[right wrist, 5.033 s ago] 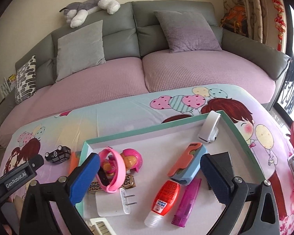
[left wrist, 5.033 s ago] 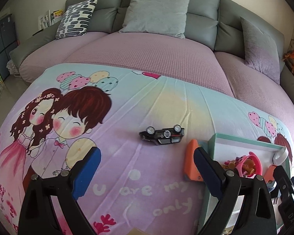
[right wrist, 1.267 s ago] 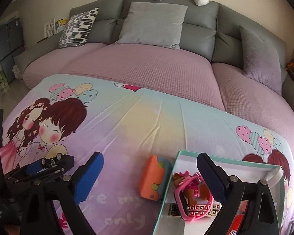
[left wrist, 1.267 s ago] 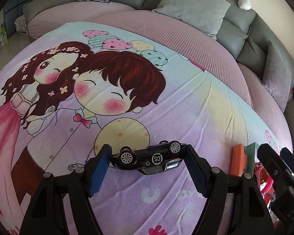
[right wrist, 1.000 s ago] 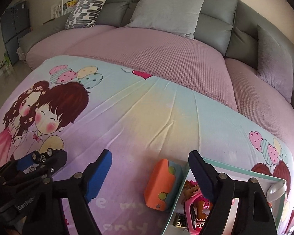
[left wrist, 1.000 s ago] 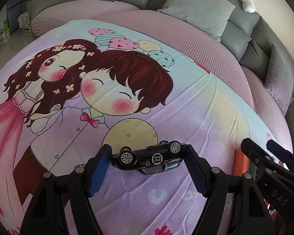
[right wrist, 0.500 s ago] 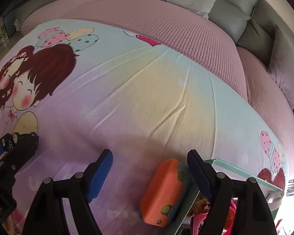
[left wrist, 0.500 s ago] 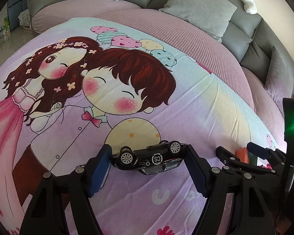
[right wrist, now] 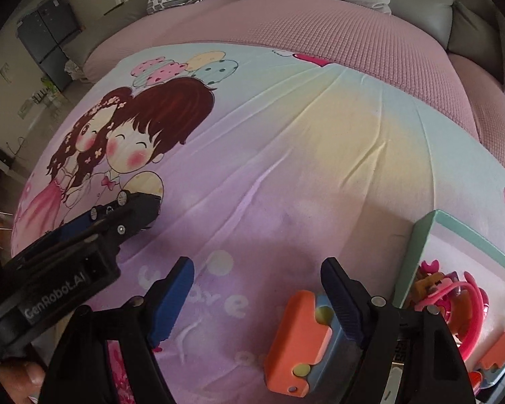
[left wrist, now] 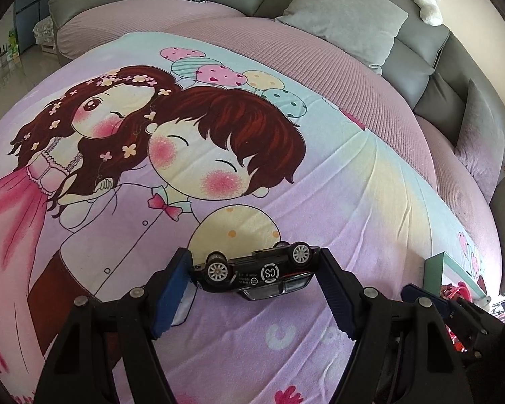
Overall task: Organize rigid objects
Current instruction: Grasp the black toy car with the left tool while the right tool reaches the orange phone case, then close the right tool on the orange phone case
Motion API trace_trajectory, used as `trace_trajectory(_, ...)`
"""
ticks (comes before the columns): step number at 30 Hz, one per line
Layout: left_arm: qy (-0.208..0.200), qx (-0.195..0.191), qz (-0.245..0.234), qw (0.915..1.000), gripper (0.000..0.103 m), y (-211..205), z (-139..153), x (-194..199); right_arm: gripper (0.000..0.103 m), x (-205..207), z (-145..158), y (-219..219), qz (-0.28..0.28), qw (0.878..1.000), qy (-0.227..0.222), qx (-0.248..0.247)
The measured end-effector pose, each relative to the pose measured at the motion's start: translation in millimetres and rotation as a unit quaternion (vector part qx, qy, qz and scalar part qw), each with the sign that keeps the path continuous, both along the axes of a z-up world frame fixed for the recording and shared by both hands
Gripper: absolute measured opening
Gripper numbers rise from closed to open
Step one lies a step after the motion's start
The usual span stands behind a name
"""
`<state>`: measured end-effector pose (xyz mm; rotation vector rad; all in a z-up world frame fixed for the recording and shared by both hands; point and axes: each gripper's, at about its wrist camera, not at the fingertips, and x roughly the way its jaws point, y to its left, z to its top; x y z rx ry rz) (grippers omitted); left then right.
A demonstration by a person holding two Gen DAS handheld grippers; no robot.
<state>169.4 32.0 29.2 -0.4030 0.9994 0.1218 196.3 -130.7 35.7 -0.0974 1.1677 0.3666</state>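
Looks like you're mid-pickup: your left gripper (left wrist: 254, 271) has the toy car (left wrist: 257, 271) pinched end to end above the cloth (left wrist: 370, 195), your right gripper (right wrist: 257, 288) gapes wide, holding nothing, orange case (right wrist: 298, 338) between its jaws beside the tray (right wrist: 417, 245), so lower, squeeze.

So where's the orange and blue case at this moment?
In the right wrist view the orange and blue case lies on the printed cloth, just outside the teal-rimmed tray, between the right gripper fingers and close against the right-hand one.
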Motion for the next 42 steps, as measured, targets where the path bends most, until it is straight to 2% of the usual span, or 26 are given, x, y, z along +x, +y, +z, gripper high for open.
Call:
trace_trajectory(5, 0.003, 0.004, 0.004, 1.0, 0.076, 3.9, -0.3, -2.6, 0.08, -15.7, 7.4, -12.3, -0.032, 0.998, -0.032, -0.043)
trace_trajectory(9, 0.005, 0.007, 0.005, 1.0, 0.076, 5.3, 0.3, -4.6, 0.078, -17.9, -0.5, -14.3, -0.042, 0.997, -0.027, -0.056)
trace_trajectory(12, 0.008, 0.007, 0.003, 0.9999, 0.076, 5.3, -0.5, -5.3, 0.075, -23.5, -2.3, -9.6, -0.045, 0.995, -0.038, -0.079)
trace_trajectory(18, 0.011, 0.009, 0.0, 0.9999, 0.076, 5.4, -0.6, -7.9, 0.075, -31.4, -6.3, -1.7, -0.049, 0.991, -0.049, -0.11)
trace_trajectory(22, 0.011, 0.006, 0.001, 0.9999, 0.076, 6.9, -1.1, -8.6, 0.075, -34.0, -10.5, 3.8, -0.05, 0.993, -0.043, -0.103)
trace_trajectory(26, 0.011, 0.003, 0.003, 0.9999, 0.076, 8.4, -1.8, -8.4, 0.075, -36.5, -12.5, -0.9, -0.057, 0.997, -0.023, -0.047)
trace_trajectory(30, 0.013, 0.003, 0.003, 0.9999, 0.076, 9.1, -2.6, -9.3, 0.07, -42.9, -13.6, -1.4, -0.059, 0.997, -0.022, -0.039)
trace_trajectory(36, 0.015, 0.007, 0.004, 0.9999, 0.076, 9.4, -3.8, -10.0, 0.045, -50.6, -17.3, -5.6, -0.085, 0.995, -0.036, -0.044)
trace_trajectory(42, 0.019, 0.018, 0.001, 0.9997, 0.076, 6.5, -4.1, -8.2, 0.045, -57.3, -19.8, 1.2, -0.094, 0.991, -0.063, -0.067)
